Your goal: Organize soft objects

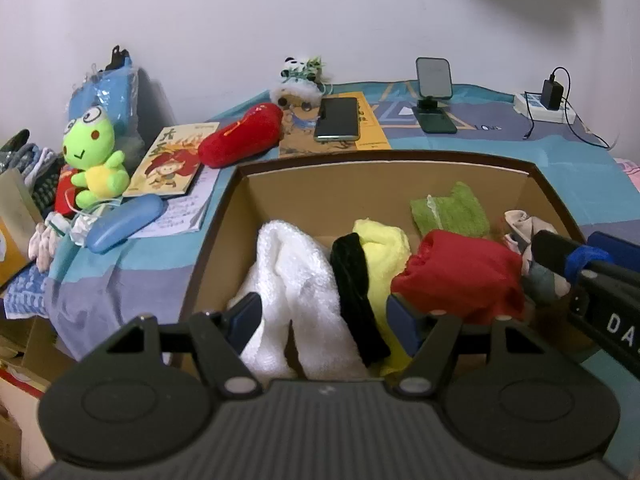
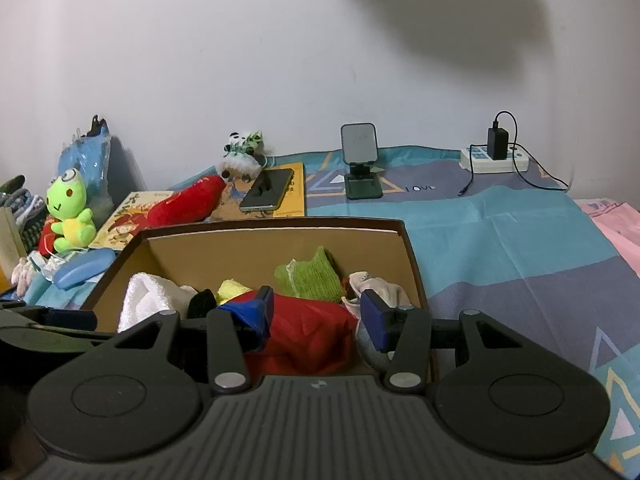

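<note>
Left wrist view: fingers (image 1: 326, 316) spread over white towel (image 1: 296, 280), lower centre, inside cardboard box (image 1: 384, 168). Right gripper (image 2: 316, 316) likewise spread astride red cloth (image 2: 312, 332), probably just dropped.

Left gripper (image 1: 324, 320) poised over the near left part of the cardboard box (image 1: 224, 208), jaws spread wide, nothing between them. Right gripper (image 2: 318, 320) over the near right part of that box, jaws likewise parted, pads (image 2: 264, 312) gripping nothing, pointing toward the far wall of the box.
</note>
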Demonstrator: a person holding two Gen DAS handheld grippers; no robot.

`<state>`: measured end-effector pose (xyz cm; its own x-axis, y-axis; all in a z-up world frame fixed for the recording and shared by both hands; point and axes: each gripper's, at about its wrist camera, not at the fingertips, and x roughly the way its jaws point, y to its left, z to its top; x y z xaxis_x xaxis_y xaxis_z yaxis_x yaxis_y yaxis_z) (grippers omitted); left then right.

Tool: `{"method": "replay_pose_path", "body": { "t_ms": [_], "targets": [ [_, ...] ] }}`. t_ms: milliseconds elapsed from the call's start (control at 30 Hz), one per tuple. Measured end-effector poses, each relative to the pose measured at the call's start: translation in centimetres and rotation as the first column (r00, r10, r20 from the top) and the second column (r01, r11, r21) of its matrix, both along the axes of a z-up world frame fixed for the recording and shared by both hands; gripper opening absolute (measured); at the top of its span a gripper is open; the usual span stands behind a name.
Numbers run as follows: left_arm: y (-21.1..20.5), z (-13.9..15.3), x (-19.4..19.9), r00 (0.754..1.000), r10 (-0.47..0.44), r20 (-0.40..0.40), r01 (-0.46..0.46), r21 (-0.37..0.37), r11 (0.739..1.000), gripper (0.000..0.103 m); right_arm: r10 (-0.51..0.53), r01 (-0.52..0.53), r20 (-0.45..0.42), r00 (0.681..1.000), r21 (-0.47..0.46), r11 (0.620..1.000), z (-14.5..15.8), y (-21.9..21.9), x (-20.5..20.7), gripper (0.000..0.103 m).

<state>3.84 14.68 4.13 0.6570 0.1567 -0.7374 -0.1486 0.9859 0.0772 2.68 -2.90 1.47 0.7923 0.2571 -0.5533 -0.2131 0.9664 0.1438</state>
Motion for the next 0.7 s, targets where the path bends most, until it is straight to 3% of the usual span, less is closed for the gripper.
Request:
{"method": "replay_pose_path", "body": {
  "t_ms": [700],
  "targets": [
    [-0.7, 0.6, 0.6, 0.999, -0.033, 0.022, 0.034, -0.028, 0.999, 0.069, 0.007, -0.007, -0.02, 1.0, -0.019, 1.0, -0.1, 0.1, 1.1, 0.032]
  ]
}}
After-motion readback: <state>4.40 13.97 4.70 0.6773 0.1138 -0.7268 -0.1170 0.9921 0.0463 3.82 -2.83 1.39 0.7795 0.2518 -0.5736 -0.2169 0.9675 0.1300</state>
